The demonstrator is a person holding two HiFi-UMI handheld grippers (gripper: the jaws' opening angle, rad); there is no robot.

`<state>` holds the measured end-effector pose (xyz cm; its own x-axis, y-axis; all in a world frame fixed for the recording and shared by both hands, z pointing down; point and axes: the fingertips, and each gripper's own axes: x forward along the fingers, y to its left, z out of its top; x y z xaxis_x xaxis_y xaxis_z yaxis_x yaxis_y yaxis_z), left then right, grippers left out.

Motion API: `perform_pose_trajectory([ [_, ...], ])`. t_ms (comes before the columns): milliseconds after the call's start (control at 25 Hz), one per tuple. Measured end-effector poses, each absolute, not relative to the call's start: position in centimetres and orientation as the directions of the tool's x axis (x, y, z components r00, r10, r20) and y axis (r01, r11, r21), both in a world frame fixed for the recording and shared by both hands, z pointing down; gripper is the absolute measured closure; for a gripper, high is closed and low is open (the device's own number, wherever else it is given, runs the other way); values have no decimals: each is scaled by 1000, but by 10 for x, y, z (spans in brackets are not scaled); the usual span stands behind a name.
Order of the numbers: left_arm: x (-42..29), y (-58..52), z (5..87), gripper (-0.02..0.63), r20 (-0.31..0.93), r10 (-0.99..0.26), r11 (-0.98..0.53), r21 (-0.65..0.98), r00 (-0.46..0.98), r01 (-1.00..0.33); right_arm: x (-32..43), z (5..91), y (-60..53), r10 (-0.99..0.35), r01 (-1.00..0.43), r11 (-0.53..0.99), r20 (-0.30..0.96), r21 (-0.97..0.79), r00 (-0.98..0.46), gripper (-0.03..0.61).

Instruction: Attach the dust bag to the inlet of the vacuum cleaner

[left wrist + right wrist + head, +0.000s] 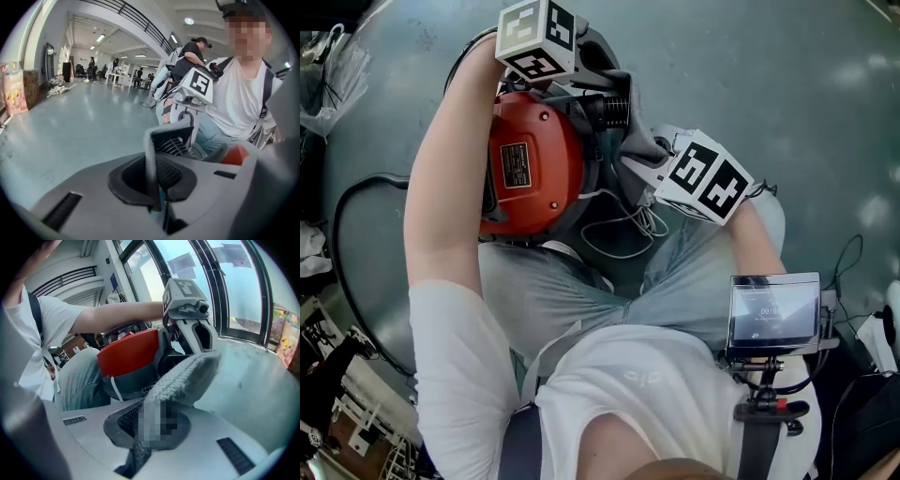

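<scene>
Grey hall floor [750, 75] | vacuum [534, 169] on lap [581, 291], inlet [614, 111] far side | left gripper [157, 201] pinched tight on bag [150, 159] hem | right gripper [136, 451] clamped on bag too | mouth stretched at inlet, seemingly not seated | remaining: pull over, secure

Floor [769, 75]: smooth grey-green, glossy, light patches reflecting in it. Vacuum cleaner [534, 169] sits low against the seated person's leg; can't tell if it rests on the floor or the lap. Left of the vacuum cleaner: thick black cable [337, 234] lying in a wide curve. Further left and up: crumpled clear plastic bag [333, 80]. Well right of the vacuum cleaner: thin black wire [848, 258] trailing over the floor.
</scene>
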<state>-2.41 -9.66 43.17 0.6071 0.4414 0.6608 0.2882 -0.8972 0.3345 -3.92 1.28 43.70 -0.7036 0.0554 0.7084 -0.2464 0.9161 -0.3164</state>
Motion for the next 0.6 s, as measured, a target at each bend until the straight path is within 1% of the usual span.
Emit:
perform_pose_trajectory([
  [80,-29,-90,426,584,657,464,-886,347,595,307,-34,439,18,68,-249,911,713,-330,-698,560],
  [160,-31,-89,426,584,674,454,-890,320,583,324,-34,442,19,69,-262,899,703,-351,-707,560],
  [240,-30,-90,427,583,689,427,-902,276,586,332,-42,445,17,54,-280,889,691,-362,-721,560],
  [400,-18,-101,428,581,691,343,-932,162,636,325,-51,458,11,-17,-320,910,746,-265,-665,560],
  [520,-14,-104,427,581,705,305,-937,103,640,333,-51,464,9,-23,-349,897,757,-273,-653,560],
  [600,-13,-103,424,581,728,294,-934,81,620,348,-52,460,11,-18,-336,901,750,-274,-662,560],
])
